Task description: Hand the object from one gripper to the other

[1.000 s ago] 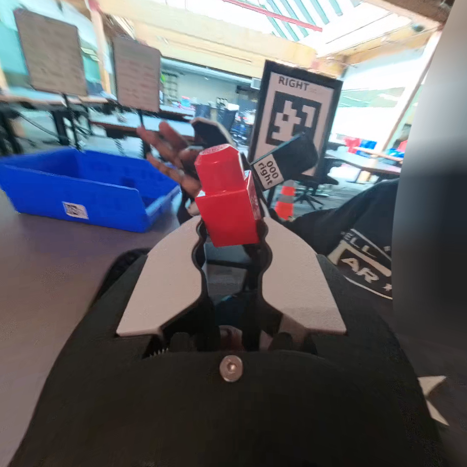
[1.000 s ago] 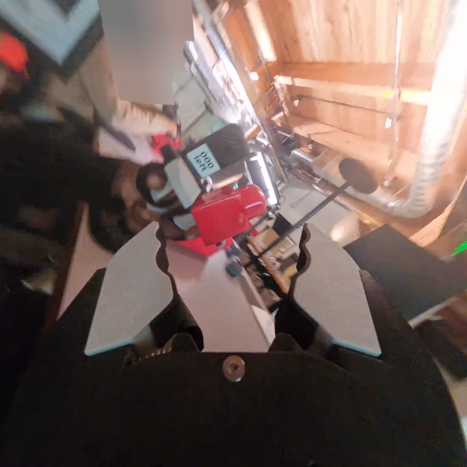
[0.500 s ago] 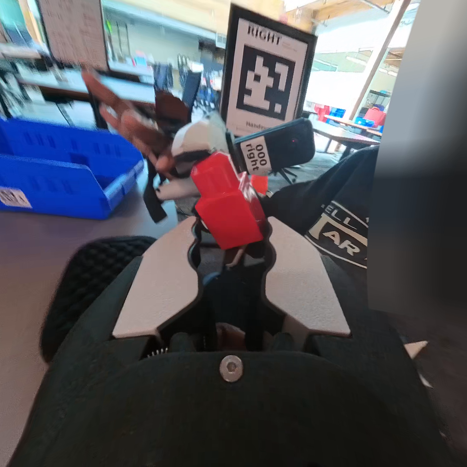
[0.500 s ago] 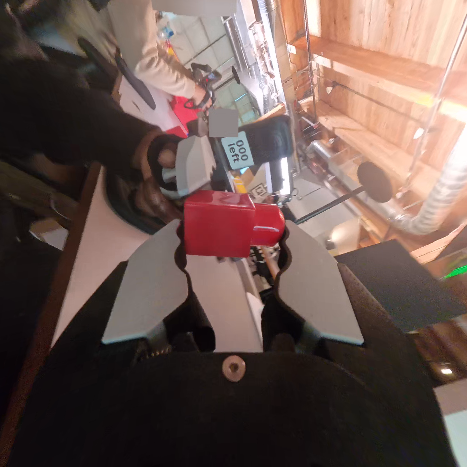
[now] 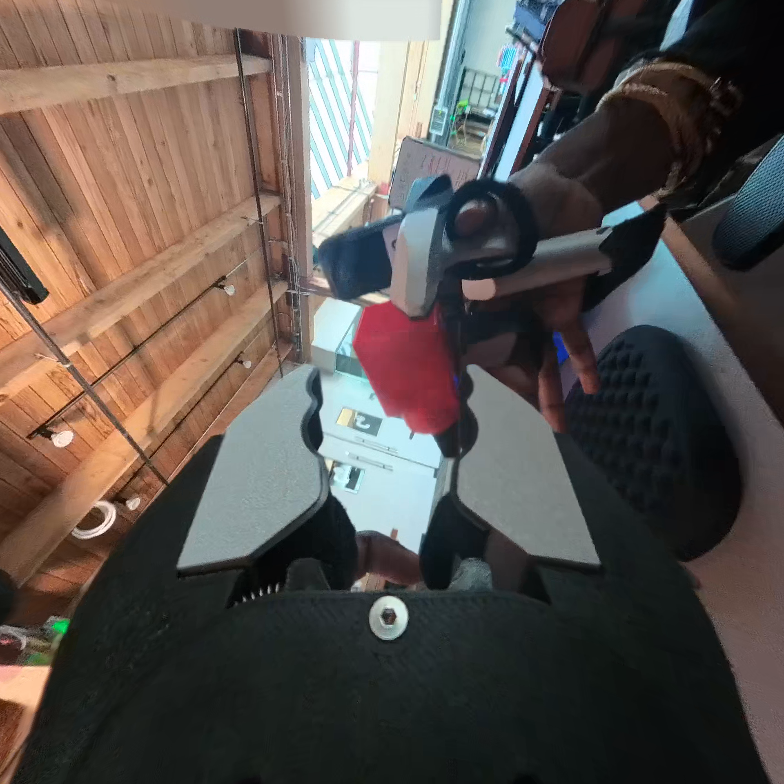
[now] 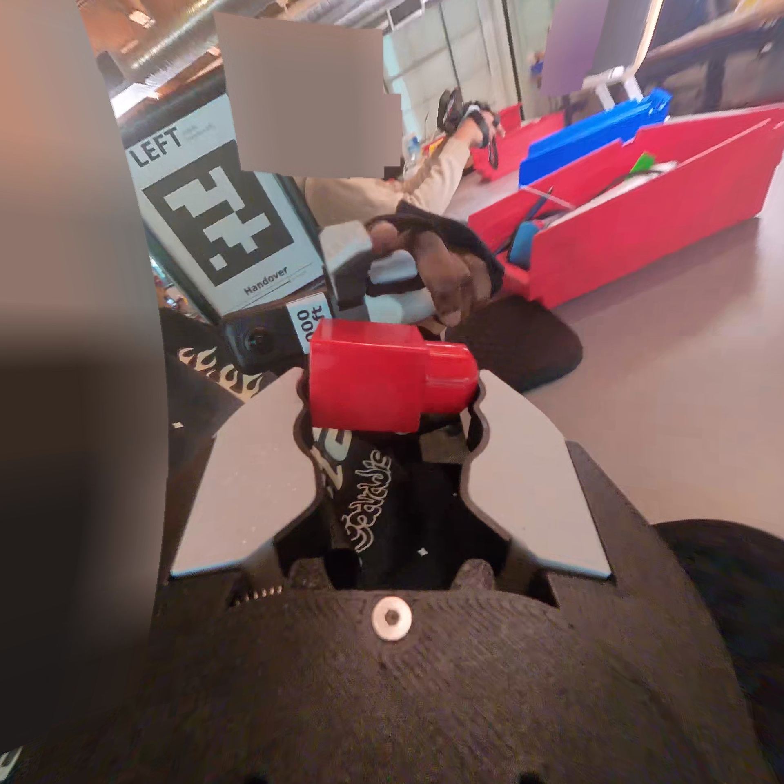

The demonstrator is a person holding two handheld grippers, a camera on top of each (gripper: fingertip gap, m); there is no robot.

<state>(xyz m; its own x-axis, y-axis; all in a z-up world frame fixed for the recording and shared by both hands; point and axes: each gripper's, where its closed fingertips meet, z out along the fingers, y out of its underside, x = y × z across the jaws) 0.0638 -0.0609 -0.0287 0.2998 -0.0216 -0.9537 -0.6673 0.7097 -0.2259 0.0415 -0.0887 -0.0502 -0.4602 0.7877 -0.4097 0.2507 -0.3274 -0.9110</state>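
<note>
The right gripper (image 6: pixel 390 394) is closed on the red block (image 6: pixel 384 375), its two grey fingers pinching the piece end to end: the square body sits against the finger at nine o'clock and the rounded neck against the finger at three o'clock. The block lies crosswise between the fingertips, clear of the table (image 6: pixel 679 403). In the left wrist view the left gripper (image 5: pixel 388 407) stands spread apart with nothing between its fingers; the same red block (image 5: pixel 405 373) shows beyond its tips toward one o'clock, just beside the right-hand finger, though the blur does not let one tell whether they touch. Farther off in the right wrist view, toward twelve o'clock, a hand (image 6: pixel 441 271) holds the other gripper's grey handle. A red bin (image 6: pixel 615 229) sits on the table toward two o'clock, with a blue bin (image 6: pixel 594 135) behind it.
</note>
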